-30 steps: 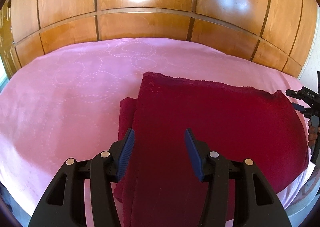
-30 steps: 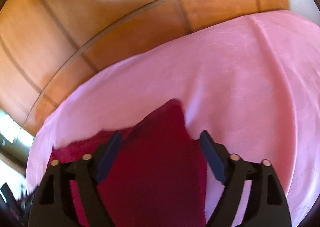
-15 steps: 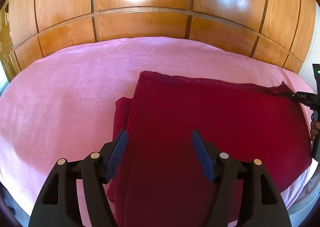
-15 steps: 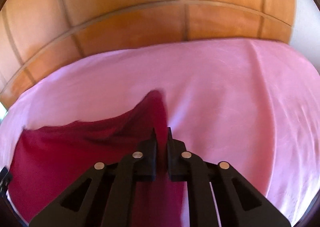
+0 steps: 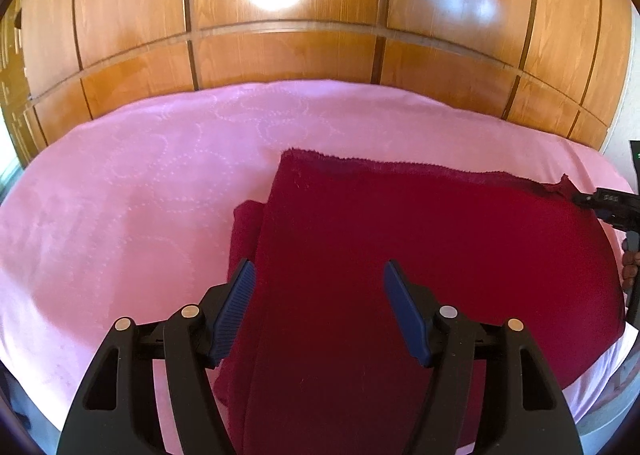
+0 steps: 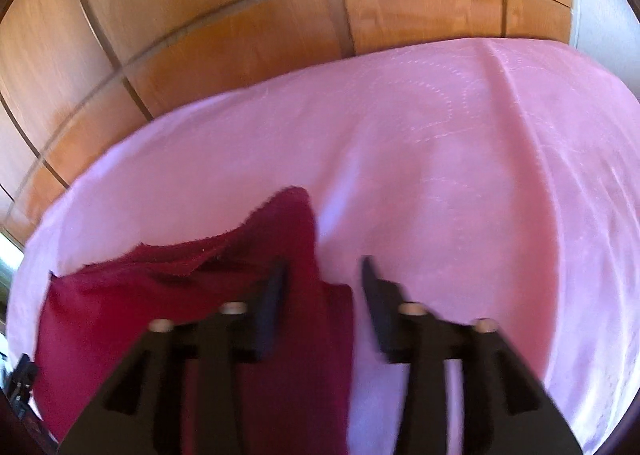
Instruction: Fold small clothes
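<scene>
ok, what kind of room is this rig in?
Probably a bedroom: a pink patterned bedsheet covers a wide soft surface, glossy wooden wardrobe-style panels run behind it, and a dark red cloth lies on the sheet for folding.

The left wrist view looks forward and down along the left gripper (image 5: pixel 316 307), from close above the near edge of the bed (image 5: pixel 132 183), facing the wooden wall (image 5: pixel 288 55) behind its far edge. The right wrist view looks the same way along the right gripper (image 6: pixel 324 287), close over the red cloth (image 6: pixel 132 295), and is blurred. Both share the cloth (image 5: pixel 420 243), the bed (image 6: pixel 440 143) and the wall (image 6: pixel 248 31); each glimpses the other gripper at its side edge.
</scene>
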A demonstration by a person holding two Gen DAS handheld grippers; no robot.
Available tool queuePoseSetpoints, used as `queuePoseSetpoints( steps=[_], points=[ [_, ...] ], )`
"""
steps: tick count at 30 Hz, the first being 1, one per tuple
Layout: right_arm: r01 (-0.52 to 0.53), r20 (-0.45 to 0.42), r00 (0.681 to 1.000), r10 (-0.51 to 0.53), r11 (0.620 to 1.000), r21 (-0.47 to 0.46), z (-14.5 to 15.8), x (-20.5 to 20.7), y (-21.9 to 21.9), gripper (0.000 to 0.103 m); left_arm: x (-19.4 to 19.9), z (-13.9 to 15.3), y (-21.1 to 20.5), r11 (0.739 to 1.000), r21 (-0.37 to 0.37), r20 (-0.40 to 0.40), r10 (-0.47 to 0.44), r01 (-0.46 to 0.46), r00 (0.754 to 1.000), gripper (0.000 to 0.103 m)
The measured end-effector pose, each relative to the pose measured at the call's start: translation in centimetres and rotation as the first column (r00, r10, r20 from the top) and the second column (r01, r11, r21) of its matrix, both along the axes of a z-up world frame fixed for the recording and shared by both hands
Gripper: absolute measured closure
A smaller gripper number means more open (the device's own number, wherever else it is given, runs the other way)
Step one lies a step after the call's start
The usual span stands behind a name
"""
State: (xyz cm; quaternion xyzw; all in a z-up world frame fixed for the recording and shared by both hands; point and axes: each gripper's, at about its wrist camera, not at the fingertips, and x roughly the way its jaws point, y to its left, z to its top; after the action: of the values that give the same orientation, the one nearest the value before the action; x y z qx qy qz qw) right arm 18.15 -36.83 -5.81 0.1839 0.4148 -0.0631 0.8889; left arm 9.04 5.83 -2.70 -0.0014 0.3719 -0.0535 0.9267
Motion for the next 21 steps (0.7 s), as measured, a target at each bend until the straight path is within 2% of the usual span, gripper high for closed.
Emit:
queuePoseSetpoints(
  steps=[4, 8, 10, 14, 16, 18, 20, 21],
  points=[
    [-0.035, 0.016, 0.999, 0.033, 0.990, 0.133, 0.1, -3.3, -1.5, 0.039, -0.7, 0.5, 0.2, 0.999, -0.052, 0.006, -0.010, 0.010, 1.000, 0.037],
    [-0.083, -0.003, 0.996, 0.087, 0.956, 0.282, -1.6, -6.1, -1.9, 0.038, -1.5, 0.5, -0.9, 0.994, -0.097, -0.004, -0.051, 0.050, 0.999, 0.037],
    [-0.102, -0.010, 0.994, 0.111, 0.941, 0.323, -2.7, -7.5, -1.5, 0.039, -1.9, 0.3, -2.0, 0.990, -0.107, -0.012, -0.088, 0.086, 0.996, 0.037],
    [-0.168, 0.016, 0.984, 0.175, 0.908, 0.383, -2.6, -10.0, -0.4, 0.046, -2.3, 0.0, -4.5, 0.983, -0.082, -0.014, -0.164, 0.162, 0.986, 0.037],
    [-0.212, 0.015, 0.975, 0.223, 0.903, 0.373, -2.6, -10.9, 0.7, 0.047, -2.3, -0.5, -5.8, 0.982, -0.043, -0.022, -0.186, 0.185, 0.982, 0.037],
    [-0.244, 0.015, 0.967, 0.254, 0.905, 0.348, -2.6, -11.2, 1.6, 0.047, -1.9, -0.9, -6.6, 0.980, -0.037, -0.039, -0.196, 0.195, 0.980, 0.037],
    [-0.237, 0.005, 0.968, 0.249, 0.912, 0.336, -2.7, -11.0, 1.9, 0.055, -1.6, -1.2, -7.1, 0.982, -0.026, -0.050, -0.189, 0.188, 0.981, 0.037],
    [-0.234, 0.003, 0.969, 0.247, 0.913, 0.334, -2.7, -11.0, 2.1, 0.064, -1.4, -1.2, -7.3, 0.982, -0.023, -0.054, -0.187, 0.186, 0.981, 0.037]
  ],
)
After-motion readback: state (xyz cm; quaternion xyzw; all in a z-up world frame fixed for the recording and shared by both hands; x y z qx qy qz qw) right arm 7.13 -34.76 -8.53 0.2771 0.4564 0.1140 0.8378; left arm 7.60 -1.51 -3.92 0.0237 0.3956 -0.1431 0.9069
